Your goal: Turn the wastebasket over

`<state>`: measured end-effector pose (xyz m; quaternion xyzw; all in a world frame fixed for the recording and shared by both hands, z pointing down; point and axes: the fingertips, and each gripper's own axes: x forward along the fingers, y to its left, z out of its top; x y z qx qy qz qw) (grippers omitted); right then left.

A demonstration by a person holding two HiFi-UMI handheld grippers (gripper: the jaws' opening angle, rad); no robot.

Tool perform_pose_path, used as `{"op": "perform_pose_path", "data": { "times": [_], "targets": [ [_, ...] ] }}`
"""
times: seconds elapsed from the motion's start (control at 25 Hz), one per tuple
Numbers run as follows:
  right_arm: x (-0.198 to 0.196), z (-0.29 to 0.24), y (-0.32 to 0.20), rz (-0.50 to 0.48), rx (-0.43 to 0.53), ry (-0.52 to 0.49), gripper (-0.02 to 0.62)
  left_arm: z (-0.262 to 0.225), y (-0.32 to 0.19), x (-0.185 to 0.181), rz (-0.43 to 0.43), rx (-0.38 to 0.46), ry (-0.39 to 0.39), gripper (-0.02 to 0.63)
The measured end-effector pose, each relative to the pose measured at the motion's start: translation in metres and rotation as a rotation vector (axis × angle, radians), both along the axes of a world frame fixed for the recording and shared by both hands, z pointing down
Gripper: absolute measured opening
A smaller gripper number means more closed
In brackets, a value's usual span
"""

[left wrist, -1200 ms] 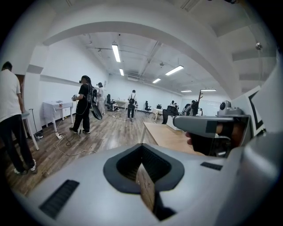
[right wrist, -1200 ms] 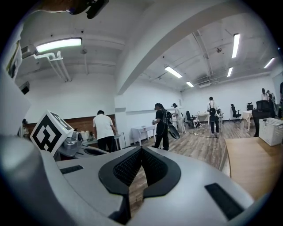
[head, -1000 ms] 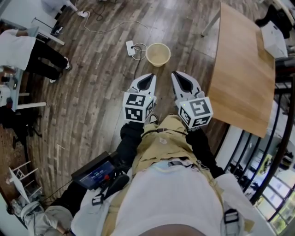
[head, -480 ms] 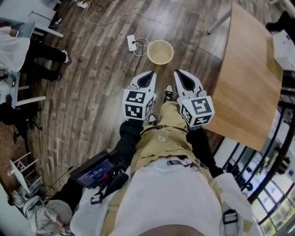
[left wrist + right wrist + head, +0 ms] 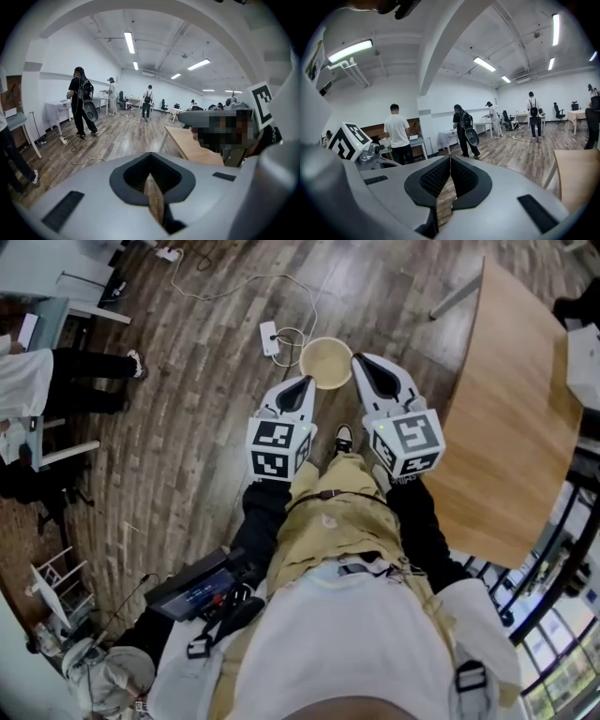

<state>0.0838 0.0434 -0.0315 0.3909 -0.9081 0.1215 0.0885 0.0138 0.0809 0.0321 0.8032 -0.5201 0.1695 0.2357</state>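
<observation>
1. Wood-plank flooring is filling most of the head view, with a bare wooden tabletop (image 5: 511, 427) standing off at 3 o'clock and other people working at desks further away.
2. The wastebasket (image 5: 326, 362) is standing upright on the floor at 12 o'clock from the person, its round mouth facing up and its inside looking empty. A white power strip (image 5: 269, 337) is lying just beside it at 10 o'clock, with a cable (image 5: 305, 310) looping past.
3. The left hand-held gripper (image 5: 305, 382) is pointing toward the basket's 7 o'clock side with its jaws pressed together and nothing between them, as its own view (image 5: 151, 180) is showing.
4. The right hand-held gripper (image 5: 361, 362) is sitting near the rim at 3 o'clock, jaws likewise together and empty (image 5: 449, 171).
5. Neither one appears to be touching the basket yet, though the head view cannot settle this for the right one.
6. Judging by its look, the basket is a thin, cream-coloured plastic shell: probably light, smooth enough to slip, with walls that would flex under a hard squeeze.
7. The rim is likely the stiffest part, so pinching it with one jaw inside and one outside, at 9 and 3 o'clock, seems the safest hold for tipping it. Both pairs of jaws would need opening first.
</observation>
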Motion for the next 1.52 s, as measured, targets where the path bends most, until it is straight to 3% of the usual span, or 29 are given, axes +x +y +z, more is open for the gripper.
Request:
{"op": "perform_pose_path", "data": {
  "times": [0.24, 0.56, 0.92, 1.32, 1.52],
  "targets": [
    [-0.014, 0.041, -0.008, 0.066, -0.114, 0.026, 0.021, 0.025, -0.012, -0.028, -0.003, -0.054, 0.037, 0.002],
    [-0.069, 0.067, -0.023, -0.028, -0.21, 0.043, 0.021, 0.049, -0.042, -0.08, -0.069, -0.125, 0.047, 0.002],
    [-0.11, 0.179, -0.009, -0.152, -0.386, 0.085, 0.022, 0.17, -0.02, -0.108, -0.132, -0.328, 0.028, 0.002],
    [-0.099, 0.344, -0.023, -0.166, -0.537, 0.158, 0.022, 0.316, -0.015, -0.096, -0.043, -0.471, 0.021, 0.002],
    [-0.1, 0.446, -0.025, -0.208, -0.537, 0.225, 0.022, 0.408, 0.002, -0.094, 0.039, -0.522, -0.038, 0.002]
  ]
}}
